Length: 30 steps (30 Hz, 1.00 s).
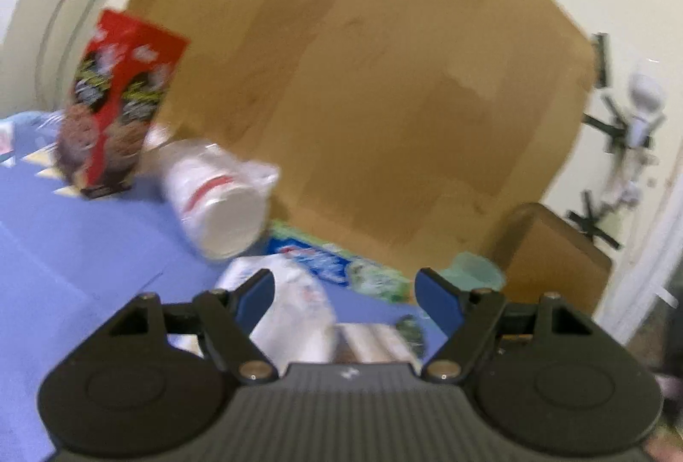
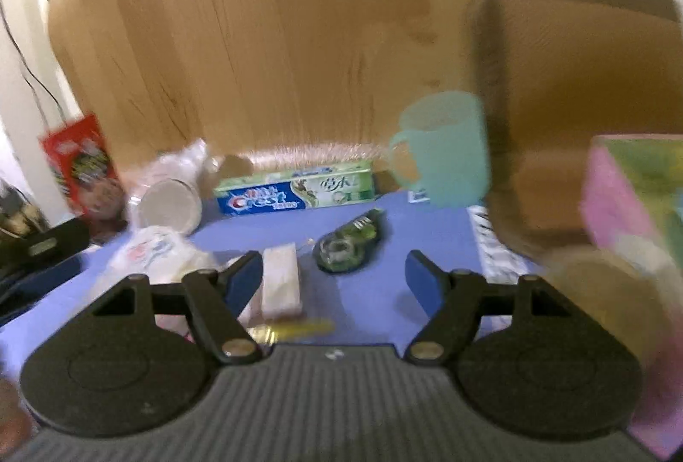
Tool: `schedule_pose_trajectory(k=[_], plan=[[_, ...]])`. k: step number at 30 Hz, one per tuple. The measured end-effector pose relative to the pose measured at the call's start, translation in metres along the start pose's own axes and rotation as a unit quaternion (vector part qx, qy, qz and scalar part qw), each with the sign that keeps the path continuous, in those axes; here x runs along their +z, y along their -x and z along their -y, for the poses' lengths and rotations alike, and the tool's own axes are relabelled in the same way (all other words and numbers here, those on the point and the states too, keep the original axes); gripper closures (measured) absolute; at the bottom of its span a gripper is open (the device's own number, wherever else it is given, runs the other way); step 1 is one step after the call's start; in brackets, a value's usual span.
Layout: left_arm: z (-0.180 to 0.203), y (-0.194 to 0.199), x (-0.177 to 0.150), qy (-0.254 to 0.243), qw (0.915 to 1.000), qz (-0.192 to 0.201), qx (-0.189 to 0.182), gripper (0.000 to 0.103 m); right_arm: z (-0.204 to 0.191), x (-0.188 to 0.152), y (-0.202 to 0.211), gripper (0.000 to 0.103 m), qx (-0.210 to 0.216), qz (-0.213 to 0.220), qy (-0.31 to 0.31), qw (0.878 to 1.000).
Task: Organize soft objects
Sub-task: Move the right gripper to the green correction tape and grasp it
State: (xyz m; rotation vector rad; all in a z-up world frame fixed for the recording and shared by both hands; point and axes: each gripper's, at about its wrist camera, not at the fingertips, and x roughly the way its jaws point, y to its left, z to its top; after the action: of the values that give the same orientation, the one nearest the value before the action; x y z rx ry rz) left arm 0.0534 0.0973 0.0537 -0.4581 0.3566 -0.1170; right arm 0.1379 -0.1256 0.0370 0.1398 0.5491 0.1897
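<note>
My left gripper (image 1: pixel 343 287) spread and empty above a white plastic bag (image 1: pixel 299 304) on the blue mat (image 1: pixel 85 248), my right gripper (image 2: pixel 333 270) spread too, nothing pinched, Crest toothpaste box (image 2: pixel 294 186) beyond, teal mug (image 2: pixel 444 150) beside it.

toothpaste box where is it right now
In the right wrist view the green and blue toothpaste box lies against the wooden board, between the mint green plastic mug and the tipped cup stack.

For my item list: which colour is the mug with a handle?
The mug is pale mint green; the right wrist view shows it best.
</note>
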Motion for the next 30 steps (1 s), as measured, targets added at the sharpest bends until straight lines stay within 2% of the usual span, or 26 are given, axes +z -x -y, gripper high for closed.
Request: schedule_pose_trajectory(k=[2,6,7,8,9,10,14,15,16,17,19,22,25,29,30], plan=[[-0.008,-0.004,0.001,0.009,0.9996,-0.016,0.022,0.028,-0.004,0.009,-0.037,0.027,-0.025,-0.025,0.008,0.999],[-0.021,-0.01,0.004,0.042,0.998,-0.046,0.0,0.028,0.01,0.019,-0.101,0.028,-0.066,-0.102,-0.04,0.992],[-0.022,-0.009,0.004,0.042,0.998,-0.046,0.0,0.028,0.017,0.019,-0.109,0.028,-0.06,-0.105,-0.063,0.991],[-0.022,-0.008,0.004,0.042,0.9982,-0.044,0.0,0.028,0.019,0.021,-0.11,0.034,-0.065,-0.1,-0.066,0.991],[-0.021,-0.007,0.005,0.041,0.9983,-0.04,-0.001,0.028,0.019,0.023,-0.111,0.046,-0.058,-0.101,-0.056,0.992],[-0.021,-0.007,0.005,0.04,0.9985,-0.036,-0.001,0.028,0.02,0.023,-0.107,0.054,-0.044,-0.107,-0.055,0.992],[-0.018,-0.006,0.003,0.033,0.9989,-0.034,-0.004,0.028,0.017,0.011,-0.078,0.054,-0.036,-0.115,-0.038,0.992],[-0.017,-0.006,0.003,0.031,0.9989,-0.033,-0.004,0.028,0.015,0.006,-0.066,0.06,-0.034,-0.116,-0.03,0.992],[-0.015,-0.005,0.003,0.029,0.9991,-0.03,-0.004,0.028,0.013,0.008,-0.057,0.077,-0.033,-0.104,-0.023,0.994],[-0.015,-0.004,0.003,0.026,0.9993,-0.026,-0.002,0.028,0.014,0.007,-0.043,0.08,-0.028,-0.099,-0.02,0.995],[-0.013,-0.002,0.002,0.018,0.9997,-0.015,0.008,0.028,0.014,0.005,-0.019,0.081,-0.027,-0.089,-0.024,0.995],[-0.008,-0.001,-0.003,0.012,0.9997,-0.01,0.018,0.028,0.006,-0.001,0.012,0.083,-0.034,-0.075,0.022,0.996],[-0.003,-0.003,-0.008,0.003,0.9997,-0.018,0.015,0.028,0.004,-0.006,0.022,0.096,-0.033,-0.075,0.033,0.996],[0.002,-0.003,-0.01,-0.011,0.9998,-0.018,0.0,0.028,0.001,-0.012,0.046,0.095,-0.042,-0.06,0.056,0.996],[0.003,-0.002,-0.01,-0.011,0.9998,-0.017,-0.004,0.028,0.001,-0.015,0.05,0.091,-0.046,-0.058,0.063,0.995]])
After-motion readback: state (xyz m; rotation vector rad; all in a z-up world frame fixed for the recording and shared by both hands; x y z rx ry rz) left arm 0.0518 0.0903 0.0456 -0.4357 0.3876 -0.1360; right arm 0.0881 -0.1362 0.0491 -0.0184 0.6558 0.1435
